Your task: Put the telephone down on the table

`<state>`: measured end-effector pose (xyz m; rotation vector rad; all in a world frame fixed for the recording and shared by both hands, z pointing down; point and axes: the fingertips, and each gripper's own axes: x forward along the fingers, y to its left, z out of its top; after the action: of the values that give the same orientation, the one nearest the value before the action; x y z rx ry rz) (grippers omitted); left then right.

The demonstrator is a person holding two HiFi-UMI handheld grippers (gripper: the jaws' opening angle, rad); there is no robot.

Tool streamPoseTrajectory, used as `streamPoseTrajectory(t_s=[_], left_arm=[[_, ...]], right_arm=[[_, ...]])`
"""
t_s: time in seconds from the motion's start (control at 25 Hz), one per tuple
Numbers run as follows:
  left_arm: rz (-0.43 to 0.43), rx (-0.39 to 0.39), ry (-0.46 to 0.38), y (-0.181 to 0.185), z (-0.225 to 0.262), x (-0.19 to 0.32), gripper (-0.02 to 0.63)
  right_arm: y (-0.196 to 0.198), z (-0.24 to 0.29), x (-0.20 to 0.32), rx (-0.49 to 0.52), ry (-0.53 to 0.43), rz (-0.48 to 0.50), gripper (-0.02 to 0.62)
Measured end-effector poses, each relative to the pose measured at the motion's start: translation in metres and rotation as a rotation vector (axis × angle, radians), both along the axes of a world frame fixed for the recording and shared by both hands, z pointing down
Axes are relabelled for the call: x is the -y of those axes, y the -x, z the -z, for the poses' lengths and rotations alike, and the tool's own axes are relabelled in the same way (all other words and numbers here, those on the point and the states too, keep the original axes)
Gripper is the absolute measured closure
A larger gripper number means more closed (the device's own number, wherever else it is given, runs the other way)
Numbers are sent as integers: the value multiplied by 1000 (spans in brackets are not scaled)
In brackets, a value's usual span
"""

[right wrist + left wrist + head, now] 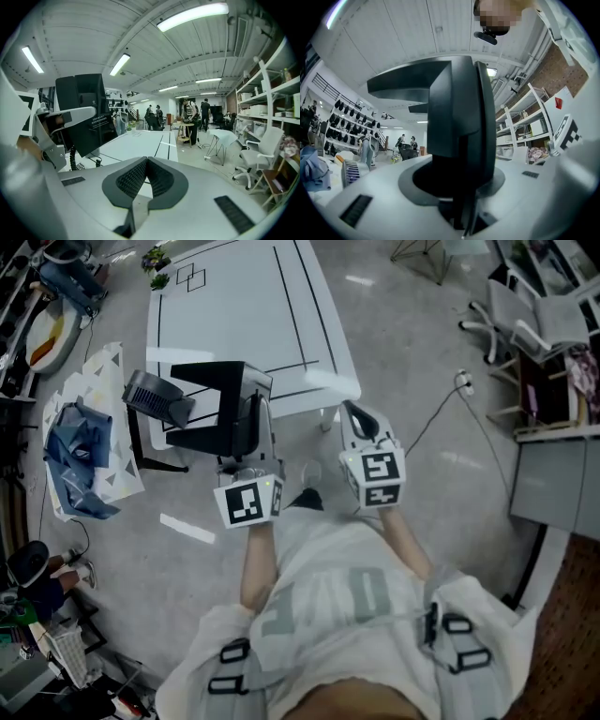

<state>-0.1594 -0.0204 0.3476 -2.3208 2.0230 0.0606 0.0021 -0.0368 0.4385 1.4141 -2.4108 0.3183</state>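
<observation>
My left gripper is shut on a black telephone and holds it in the air above the near edge of the white table. In the left gripper view the telephone stands upright between the jaws and fills the middle of the picture. The right gripper view shows the telephone at the left, with a coiled cord hanging under it. My right gripper hovers just right of the table's near corner. Its jaws are shut with nothing between them.
A grey ribbed device sits at the table's left edge. A blue cloth lies on a patterned sheet to the left. Office chairs and a floor cable are to the right. People stand far across the room.
</observation>
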Motion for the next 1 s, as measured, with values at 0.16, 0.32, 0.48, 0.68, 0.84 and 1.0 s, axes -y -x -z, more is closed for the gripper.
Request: streamPoseTrajectory(t_s=[0.16, 0.32, 0.48, 0.68, 0.84, 1.0], left_arm=[[-16, -9, 3, 22, -1, 38, 451], [-18, -34, 4, 43, -5, 66, 451], [-5, -56, 30, 53, -11, 86, 451], [9, -56, 50, 49, -16, 106, 451], [33, -59, 61, 45, -18, 119, 451], [48, -66, 56, 37, -15, 135, 451]], right_arm=[[22, 0, 36, -16, -6, -6, 588], [42, -9, 59, -32, 10, -5, 588], [49, -9, 76, -35, 25, 3, 588], [47, -13, 103, -23, 39, 12, 588], [50, -16, 123, -6, 43, 50, 588], [52, -9, 144, 12, 29, 85, 588]])
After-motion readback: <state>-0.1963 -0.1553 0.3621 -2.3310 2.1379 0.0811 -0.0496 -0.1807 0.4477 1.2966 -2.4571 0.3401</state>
